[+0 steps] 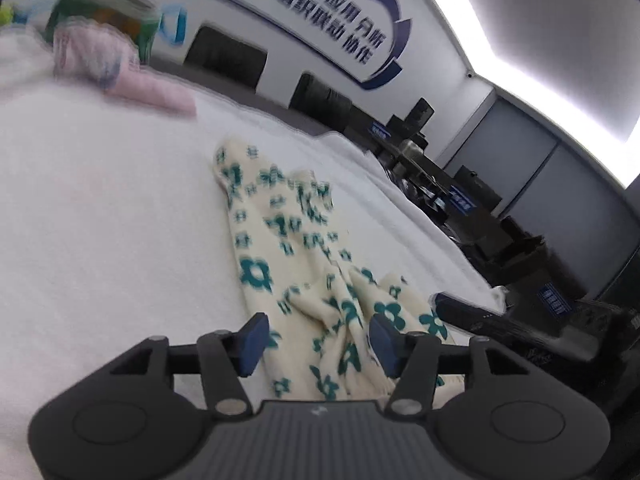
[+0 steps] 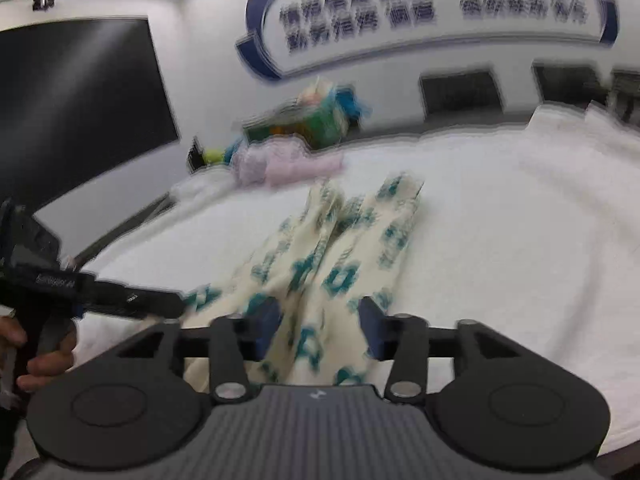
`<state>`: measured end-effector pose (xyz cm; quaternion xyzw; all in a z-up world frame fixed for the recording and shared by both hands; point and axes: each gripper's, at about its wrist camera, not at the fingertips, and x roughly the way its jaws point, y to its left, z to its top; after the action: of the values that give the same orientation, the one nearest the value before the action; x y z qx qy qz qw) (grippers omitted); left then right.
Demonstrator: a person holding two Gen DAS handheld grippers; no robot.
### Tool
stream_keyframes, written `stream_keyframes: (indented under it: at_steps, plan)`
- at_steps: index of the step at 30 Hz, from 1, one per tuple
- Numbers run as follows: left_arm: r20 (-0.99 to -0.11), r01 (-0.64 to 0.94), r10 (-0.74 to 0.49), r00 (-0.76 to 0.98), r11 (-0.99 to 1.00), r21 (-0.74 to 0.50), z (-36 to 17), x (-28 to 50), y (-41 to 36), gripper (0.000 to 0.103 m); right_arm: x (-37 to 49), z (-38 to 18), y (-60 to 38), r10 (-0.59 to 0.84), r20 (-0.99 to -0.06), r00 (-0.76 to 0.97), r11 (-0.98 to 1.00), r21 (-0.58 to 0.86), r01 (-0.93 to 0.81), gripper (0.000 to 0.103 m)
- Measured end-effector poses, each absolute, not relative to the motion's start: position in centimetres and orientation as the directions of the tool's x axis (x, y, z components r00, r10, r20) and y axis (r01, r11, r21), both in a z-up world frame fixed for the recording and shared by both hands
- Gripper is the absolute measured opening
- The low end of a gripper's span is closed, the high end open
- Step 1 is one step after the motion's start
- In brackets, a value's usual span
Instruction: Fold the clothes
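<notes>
Sitting mid-fold here, left hand-held gripper (image 1: 318, 344) and right hand-held gripper (image 2: 320, 330) both half released, straddling but not pinching the near end of the flowery cloth (image 1: 288, 240) stretched across the white surface (image 1: 100, 220), next needing a re-pinch on that edge probably.

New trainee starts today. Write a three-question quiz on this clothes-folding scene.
1. True or false: the floral garment lies perfectly flat on the white cover.
2. Multiple choice: what lies at the far end of the cover? A) pink folded cloth B) black shoes C) a red pillow.
3. Short answer: is the left claw clamped on the garment, and the right claw?

Key
1. False: it is bunched and creased.
2. A.
3. Neither: both stand open with fabric between the blue pads.
</notes>
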<state>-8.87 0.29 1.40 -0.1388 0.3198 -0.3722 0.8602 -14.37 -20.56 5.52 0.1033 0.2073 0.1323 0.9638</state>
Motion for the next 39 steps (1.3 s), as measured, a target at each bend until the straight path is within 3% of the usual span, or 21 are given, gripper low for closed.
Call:
stream_keyframes:
  at_steps: [3,5,6,8,10,13,14,17,21,23,26,33,36,37,38,39]
  plan:
    - [-0.379,0.622,-0.735,0.563,0.678,-0.392,3.6,-10.7,-0.2,0.054,-16.0,6.8,-20.6,0.379,-0.292,0.878,0.912,0.279,-0.301,0.048]
    - [-0.357,0.687,-0.754,0.552,0.653,-0.318,4.4,-11.9,-1.4,0.054,-16.3,6.7,-19.6,0.435,-0.293,0.851,0.892,0.268,-0.364,0.038]
    - [-0.391,0.69,-0.742,0.544,0.661,-0.295,3.9,-11.9,-2.4,0.05,-16.0,6.2,-18.8,0.452,-0.311,0.836,0.887,0.26,-0.383,0.034]
    - [-0.497,0.672,-0.692,0.523,0.694,-0.259,2.2,-11.6,-4.5,0.0,-14.8,5.0,-17.4,0.457,-0.365,0.812,0.888,0.246,-0.389,0.028]
    - [-0.548,0.654,-0.651,0.525,0.721,-0.231,0.2,-11.7,-5.5,0.004,-13.4,3.4,-16.5,0.422,-0.421,0.803,0.905,0.235,-0.354,0.027]
    - [-0.519,0.656,-0.64,0.567,0.732,-0.186,-0.1,-12.9,-4.9,0.009,-13.5,3.3,-16.8,0.408,-0.422,0.81,0.913,0.21,-0.35,0.029]
    - [-0.515,0.652,-0.635,0.576,0.737,-0.179,0.0,-13.1,-4.6,0.019,-14.2,3.8,-17.4,0.407,-0.401,0.821,0.913,0.193,-0.358,0.033]
    - [-0.47,0.679,-0.667,0.578,0.712,-0.177,1.1,-13.8,-3.0,0.027,-17.2,5.6,-19.7,0.443,-0.315,0.839,0.896,0.131,-0.423,0.038]
    - [-0.378,0.778,-0.745,0.55,0.622,-0.094,3.0,-16.1,-2.2,0.029,-19.8,5.7,-20.9,0.491,-0.297,0.819,0.87,0.108,-0.482,0.038]
    - [-0.377,0.806,-0.752,0.541,0.591,-0.022,2.7,-17.3,-3.5,0.029,-20.1,4.9,-20.7,0.503,-0.301,0.81,0.863,0.128,-0.489,0.038]
    - [-0.498,0.802,-0.682,0.536,0.595,0.049,0.6,-17.6,-6.3,0.026,-19.1,3.1,-19.2,0.498,-0.334,0.8,0.863,0.102,-0.494,0.038]
    - [-0.467,0.772,-0.72,0.513,0.625,-0.114,0.1,-17.2,-4.5,0.028,-20.8,4.6,-20.1,0.493,-0.315,0.811,0.857,0.012,-0.516,0.049]
    - [-0.431,0.83,-0.749,0.503,0.558,0.0,1.3,-18.5,-3.4,0.044,-22.0,4.5,-19.2,0.512,-0.351,0.784,0.809,-0.108,-0.577,0.057]
    - [-0.432,0.844,-0.748,0.503,0.532,0.062,1.5,-18.9,-3.3,0.062,-22.4,4.2,-18.6,0.501,-0.373,0.781,0.79,-0.172,-0.589,0.057]
    - [-0.436,0.854,-0.745,0.504,0.505,0.124,1.8,-19.2,-3.3,0.071,-22.8,3.8,-18.0,0.491,-0.386,0.781,0.767,-0.234,-0.598,0.057]
    - [-0.445,0.862,-0.742,0.501,0.472,0.183,1.8,-19.5,-3.4,0.071,-23.1,3.4,-17.4,0.482,-0.396,0.781,0.74,-0.294,-0.605,0.057]
